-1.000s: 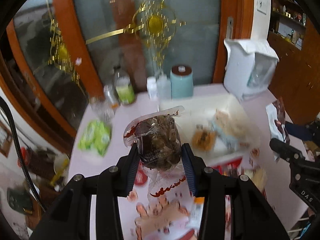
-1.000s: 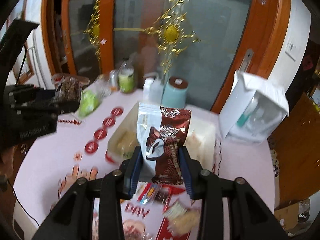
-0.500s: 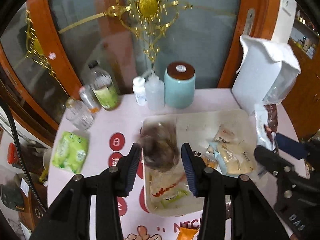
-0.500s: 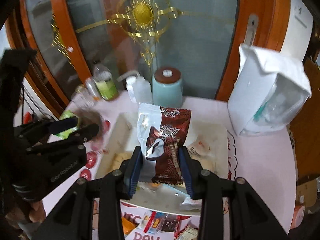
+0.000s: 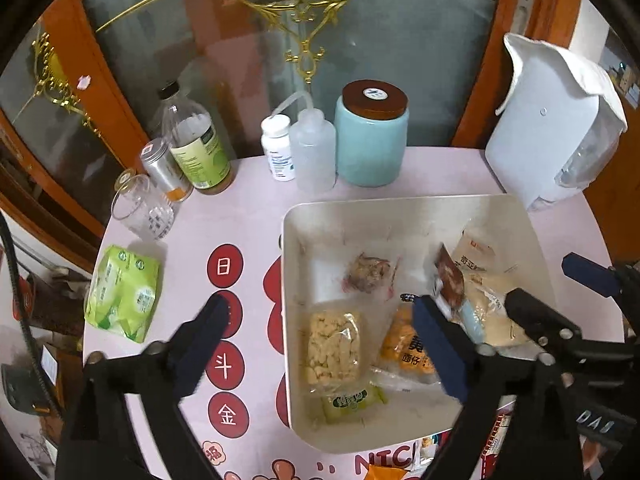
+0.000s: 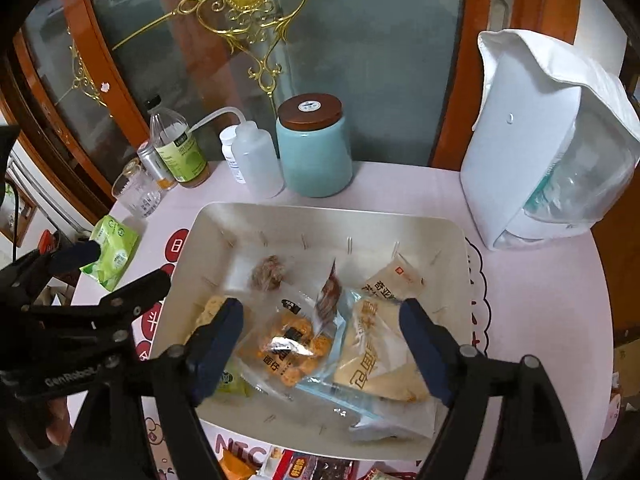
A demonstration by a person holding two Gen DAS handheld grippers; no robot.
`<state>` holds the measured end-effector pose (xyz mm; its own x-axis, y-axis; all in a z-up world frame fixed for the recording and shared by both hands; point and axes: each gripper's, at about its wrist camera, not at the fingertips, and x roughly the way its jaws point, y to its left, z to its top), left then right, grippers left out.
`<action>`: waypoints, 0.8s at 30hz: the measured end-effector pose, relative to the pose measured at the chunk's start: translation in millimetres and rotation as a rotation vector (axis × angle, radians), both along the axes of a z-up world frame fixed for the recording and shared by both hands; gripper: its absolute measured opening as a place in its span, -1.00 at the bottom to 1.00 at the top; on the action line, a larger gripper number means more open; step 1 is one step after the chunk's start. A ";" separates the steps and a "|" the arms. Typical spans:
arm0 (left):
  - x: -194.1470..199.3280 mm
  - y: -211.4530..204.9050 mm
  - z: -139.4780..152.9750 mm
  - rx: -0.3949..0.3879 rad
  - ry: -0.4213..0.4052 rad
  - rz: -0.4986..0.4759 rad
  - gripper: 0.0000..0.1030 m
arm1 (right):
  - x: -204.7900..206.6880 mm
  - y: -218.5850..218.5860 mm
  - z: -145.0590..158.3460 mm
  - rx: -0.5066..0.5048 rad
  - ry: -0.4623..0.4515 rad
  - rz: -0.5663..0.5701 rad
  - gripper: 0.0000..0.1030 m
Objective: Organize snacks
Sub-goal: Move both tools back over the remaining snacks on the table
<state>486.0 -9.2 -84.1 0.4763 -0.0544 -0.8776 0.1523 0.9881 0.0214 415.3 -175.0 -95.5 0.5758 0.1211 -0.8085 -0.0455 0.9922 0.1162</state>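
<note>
Left wrist view: the left gripper [image 5: 320,336] is spread wide and empty, having let go of the clear nut-cluster packet [image 5: 370,274], which now lies flat in the white tray [image 5: 400,204] beside the orange snack bag [image 5: 404,346].

Right wrist view: the right gripper [image 6: 320,332] is likewise wide and empty; its released brown snowflake packet [image 6: 329,295] stands on edge among the tray's snacks, long axis pointing up and away.

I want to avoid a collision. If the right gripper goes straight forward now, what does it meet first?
Probably the orange snack packet in the white tray: it lies between the open jaws of the right gripper. Depth is uncertain.
</note>
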 end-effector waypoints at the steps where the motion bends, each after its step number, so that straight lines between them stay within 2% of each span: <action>1: -2.2 3.0 0.7 -0.006 -0.003 0.002 0.87 | -2.1 0.1 0.7 0.003 -0.001 0.003 0.57; 11: -41.0 12.5 20.5 -0.015 -0.018 -0.032 0.88 | -39.5 14.2 21.8 -0.020 -0.037 0.037 0.57; 19: -96.4 12.2 51.5 0.010 -0.066 -0.116 0.88 | -97.2 23.0 40.5 -0.045 -0.055 0.054 0.57; 24: -137.4 11.5 65.9 -0.023 -0.076 -0.182 0.89 | -139.3 21.7 43.2 -0.039 -0.053 0.051 0.57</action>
